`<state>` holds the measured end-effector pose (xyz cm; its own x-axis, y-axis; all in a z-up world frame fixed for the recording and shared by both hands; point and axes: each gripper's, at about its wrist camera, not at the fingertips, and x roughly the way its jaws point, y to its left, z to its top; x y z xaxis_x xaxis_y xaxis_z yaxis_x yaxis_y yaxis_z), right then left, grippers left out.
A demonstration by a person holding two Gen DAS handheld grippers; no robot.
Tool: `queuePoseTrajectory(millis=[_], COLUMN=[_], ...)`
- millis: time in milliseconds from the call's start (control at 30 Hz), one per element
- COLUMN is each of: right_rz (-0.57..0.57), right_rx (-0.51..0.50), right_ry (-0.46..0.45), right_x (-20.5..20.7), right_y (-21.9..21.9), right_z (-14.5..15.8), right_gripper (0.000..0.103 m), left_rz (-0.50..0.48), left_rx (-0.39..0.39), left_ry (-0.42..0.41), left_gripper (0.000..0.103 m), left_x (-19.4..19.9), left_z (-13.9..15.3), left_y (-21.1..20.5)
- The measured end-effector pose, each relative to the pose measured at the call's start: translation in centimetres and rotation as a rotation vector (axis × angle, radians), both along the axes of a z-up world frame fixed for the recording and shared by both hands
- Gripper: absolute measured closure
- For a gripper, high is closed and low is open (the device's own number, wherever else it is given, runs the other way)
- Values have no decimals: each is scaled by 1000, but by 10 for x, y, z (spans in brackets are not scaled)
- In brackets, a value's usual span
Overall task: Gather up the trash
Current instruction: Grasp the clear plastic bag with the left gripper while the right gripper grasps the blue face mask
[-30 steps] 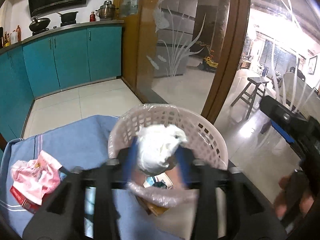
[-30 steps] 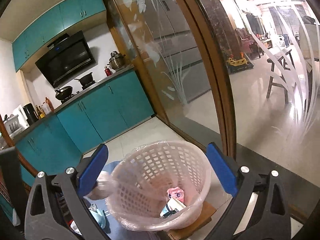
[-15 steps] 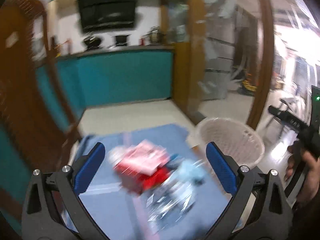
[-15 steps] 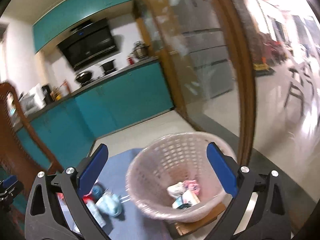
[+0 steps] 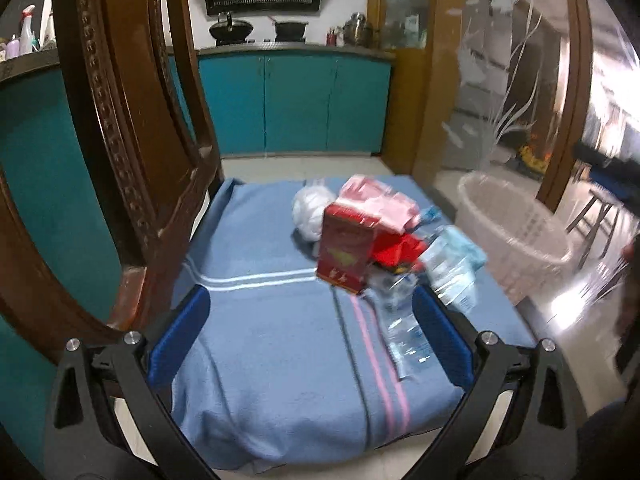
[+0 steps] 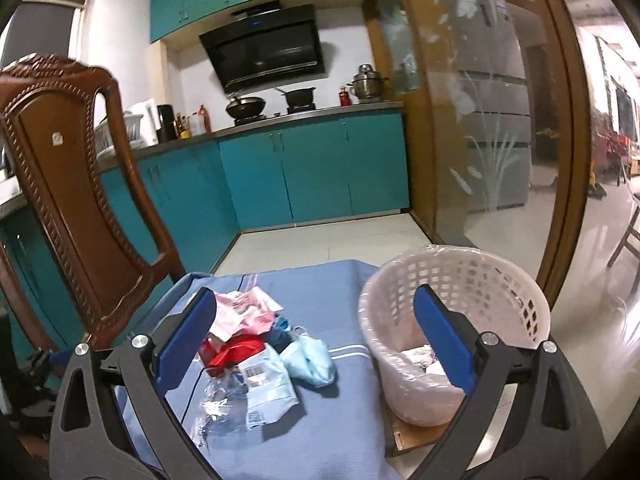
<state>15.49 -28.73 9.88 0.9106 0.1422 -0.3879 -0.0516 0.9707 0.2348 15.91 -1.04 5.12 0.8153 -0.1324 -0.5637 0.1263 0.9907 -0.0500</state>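
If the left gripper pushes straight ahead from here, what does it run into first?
Probably the red carton at the front of the trash pile, standing on the blue cloth. The left gripper is open and empty; depth is hard to judge.

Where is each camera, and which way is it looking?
Left wrist: rides on the left claw, looking along its open blue fingers over the blue cloth at the trash pile, red carton foremost.
Right wrist: rides on the right claw, open too, facing the teal kitchen cabinets; the pale plastic lattice basket sits to its right.
Both show the cloth, trash, basket and carved wooden chair.
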Motion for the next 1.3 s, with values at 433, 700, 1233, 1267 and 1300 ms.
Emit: queuePoseTrajectory(millis=[433, 700, 1233, 1267, 1300], right_rz=[-16, -19, 99, 114, 135], right_rx=[15, 27, -102, -120, -137], right_ry=[31, 52, 261, 277, 297], right_x=[10, 16, 68, 73, 79], right_y=[-5, -10, 13, 19, 28], right_z=[-6, -10, -57, -63, -70], right_gripper=[6, 6, 6, 6, 6], left_rz=[-329, -377, -160, -126, -96], left_rx=[266, 333, -145, -170, -187], left_ry=[83, 170, -23, -51, -72], left_gripper=[3, 41, 100, 100, 100], left_x=[9, 41, -6, -9, -11], left_z=[-60, -92, 42, 49, 53], left_y=[-118, -160, -17, -5, 5])
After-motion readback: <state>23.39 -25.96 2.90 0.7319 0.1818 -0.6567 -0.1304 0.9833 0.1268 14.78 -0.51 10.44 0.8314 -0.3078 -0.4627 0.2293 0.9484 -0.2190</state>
